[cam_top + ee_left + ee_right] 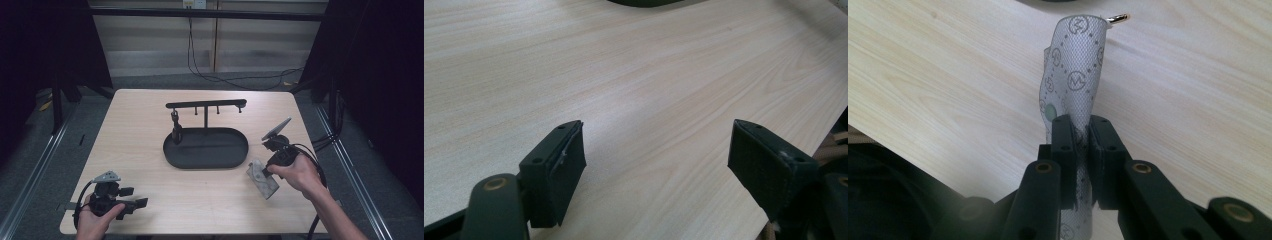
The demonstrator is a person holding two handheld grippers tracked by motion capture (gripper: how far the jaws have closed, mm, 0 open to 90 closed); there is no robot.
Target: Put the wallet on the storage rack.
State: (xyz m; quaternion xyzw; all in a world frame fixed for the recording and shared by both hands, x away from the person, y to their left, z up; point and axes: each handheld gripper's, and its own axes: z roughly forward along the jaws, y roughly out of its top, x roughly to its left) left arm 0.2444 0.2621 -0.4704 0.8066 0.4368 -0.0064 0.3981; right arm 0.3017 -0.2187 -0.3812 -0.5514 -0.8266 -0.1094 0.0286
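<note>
At counter's (pixel 150 120) right edge: strap (pixel 263 178) clamped in right gripper (pixel 263 171) fingers, long axis running away from them, far end on counter. Hook stand (pixel 205 104) lies ahead-left, well apart. Left gripper (pixel 141 203) far off, fingers apart, empty.

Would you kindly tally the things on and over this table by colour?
Black: 3 – stand with tray, dark item hanging from its bar, and another hung item is not clear.
Grey patterned: 1 – key pouch, held in the right gripper.
Total: 4
</note>
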